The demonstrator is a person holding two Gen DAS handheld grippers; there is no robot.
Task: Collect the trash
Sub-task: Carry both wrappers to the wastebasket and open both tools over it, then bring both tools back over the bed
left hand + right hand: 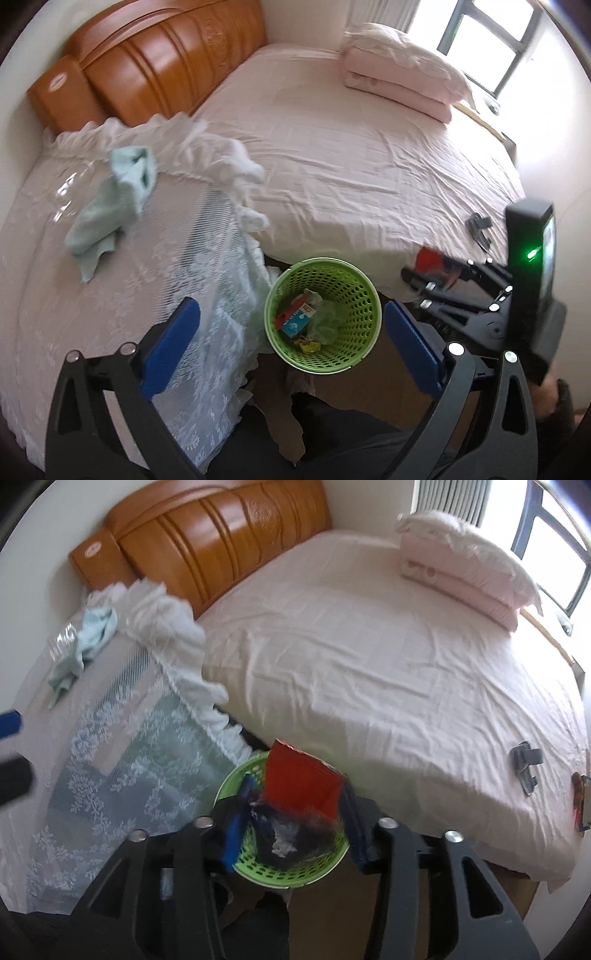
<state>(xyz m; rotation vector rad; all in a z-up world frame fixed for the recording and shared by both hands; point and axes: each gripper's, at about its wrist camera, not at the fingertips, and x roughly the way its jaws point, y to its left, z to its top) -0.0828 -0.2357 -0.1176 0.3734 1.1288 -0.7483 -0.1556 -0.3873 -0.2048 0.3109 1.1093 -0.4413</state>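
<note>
Left wrist view first: the left gripper (291,332) is hanging with its blue pads spread wide, released and holding nothing, framing the green basket (364,295) at lower centre. The basket is sitting on the floor in the gap between the lace-covered table (122,295) on the left and the bed (351,155) filling the upper right. Inside it, a blue carton (297,321) and crumpled wrappers are already lying at the bottom. At the right edge, the right gripper (421,275) is reaching in with something red at its tip.

Over to the right wrist view: the right gripper (295,797) is clenched on a red packet (301,784) with a dark crinkled wrapper (288,834) bunched beneath it, right at centre, and the basket's rim (258,867) is peeking out directly below. The load appears to be sitting over the mouth, toward the near rim.

How to finish this well, as I judge it: ease the packet further over the middle of the opening, dip it below the rim, then release cleanly so the stiff red piece is not catching the edge and tipping out. In the lower right of this view, small dark items (526,764) are waiting on the sheet.
</note>
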